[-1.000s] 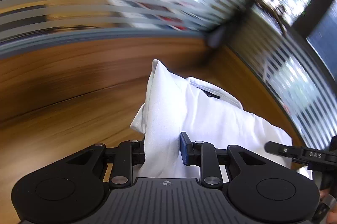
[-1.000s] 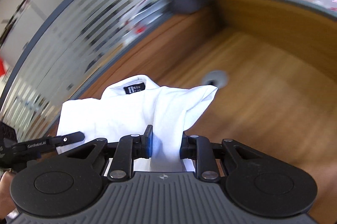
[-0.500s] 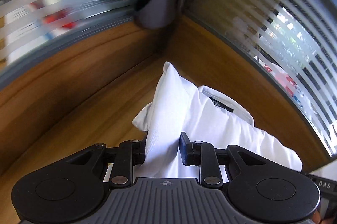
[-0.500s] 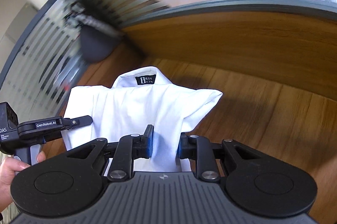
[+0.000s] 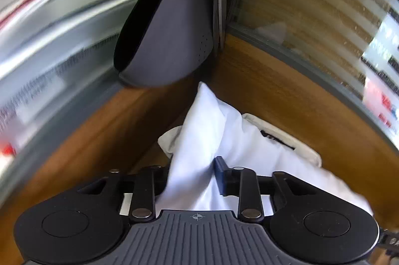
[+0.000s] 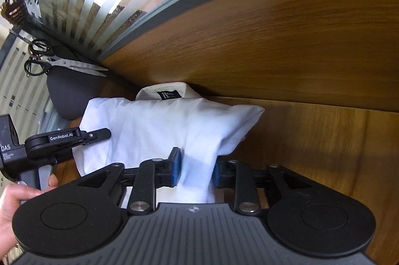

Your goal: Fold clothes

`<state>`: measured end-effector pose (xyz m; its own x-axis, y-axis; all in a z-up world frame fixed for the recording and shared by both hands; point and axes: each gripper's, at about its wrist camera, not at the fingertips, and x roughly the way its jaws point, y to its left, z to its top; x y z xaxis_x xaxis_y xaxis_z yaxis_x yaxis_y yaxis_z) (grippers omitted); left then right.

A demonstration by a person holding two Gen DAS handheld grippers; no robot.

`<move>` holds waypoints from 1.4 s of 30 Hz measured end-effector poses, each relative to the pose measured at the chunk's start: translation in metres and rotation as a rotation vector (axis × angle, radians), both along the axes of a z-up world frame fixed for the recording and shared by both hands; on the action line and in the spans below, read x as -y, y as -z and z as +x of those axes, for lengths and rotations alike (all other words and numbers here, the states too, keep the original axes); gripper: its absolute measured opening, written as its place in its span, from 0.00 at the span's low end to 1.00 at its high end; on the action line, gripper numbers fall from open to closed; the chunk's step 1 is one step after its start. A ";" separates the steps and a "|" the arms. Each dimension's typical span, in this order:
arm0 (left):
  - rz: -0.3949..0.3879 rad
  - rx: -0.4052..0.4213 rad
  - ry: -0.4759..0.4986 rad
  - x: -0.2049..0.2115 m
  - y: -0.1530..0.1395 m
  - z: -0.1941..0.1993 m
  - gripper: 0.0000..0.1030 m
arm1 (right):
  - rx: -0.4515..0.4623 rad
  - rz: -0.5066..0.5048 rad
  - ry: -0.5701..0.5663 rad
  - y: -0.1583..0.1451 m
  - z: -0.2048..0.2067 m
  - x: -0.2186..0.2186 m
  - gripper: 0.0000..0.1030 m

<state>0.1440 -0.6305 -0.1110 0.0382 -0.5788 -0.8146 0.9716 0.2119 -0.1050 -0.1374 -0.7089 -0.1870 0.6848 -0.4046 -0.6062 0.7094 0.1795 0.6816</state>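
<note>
Only my right wrist view shows my left hand [image 6: 15, 197] at 9 o'clock and the scissors [image 6: 67, 64] at 10 — the left view shows neither. A grey cup [image 5: 169, 25] hangs at 12 over the wooden table [image 6: 311, 53]. The white shirt [image 6: 159, 125] lies there; my left gripper [image 5: 192, 177] and right gripper [image 6: 197, 170], tilted down, have just been widening, cloth between both.

White shirt [image 6: 159, 130] of soft matt woven cloth, creased, table [image 6: 274, 45] of warm wood-grain with a low sheen, right claw [image 6: 195, 171] in matt black ribbed plastic with blue rubbery pads, scissors [image 6: 67, 64] beyond the shirt, bright steel blades, glossy black handles
</note>
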 end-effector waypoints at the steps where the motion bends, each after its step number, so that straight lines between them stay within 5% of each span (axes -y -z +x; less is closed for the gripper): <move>1: -0.001 0.013 0.002 -0.002 -0.001 -0.001 0.39 | -0.015 -0.009 -0.010 -0.001 -0.001 -0.001 0.39; 9: -0.072 0.137 0.013 -0.033 -0.019 -0.016 0.61 | -0.198 -0.183 -0.198 -0.030 0.000 -0.011 0.60; 17: -0.146 0.149 0.013 -0.072 -0.042 -0.036 0.61 | -0.366 -0.517 -0.420 -0.061 -0.010 -0.047 0.62; 24: -0.064 0.069 -0.027 -0.054 -0.008 -0.038 0.51 | -0.401 -0.640 -0.475 -0.066 -0.002 -0.038 0.62; 31: -0.031 0.036 -0.062 -0.038 0.020 -0.029 0.51 | -0.444 -0.525 -0.604 -0.040 0.020 -0.011 0.65; 38: -0.129 0.038 -0.139 -0.068 -0.006 -0.025 0.61 | -0.435 -0.439 -0.573 -0.051 0.006 -0.006 0.67; 42: -0.124 0.003 -0.218 -0.097 -0.006 -0.018 0.62 | -0.418 -0.353 -0.560 -0.046 -0.008 -0.012 0.72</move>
<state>0.1259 -0.5334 -0.1050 0.1752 -0.6523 -0.7374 0.9046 0.4023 -0.1409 -0.1453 -0.6970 -0.1409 0.5868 -0.2831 -0.7586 0.6343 0.7431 0.2133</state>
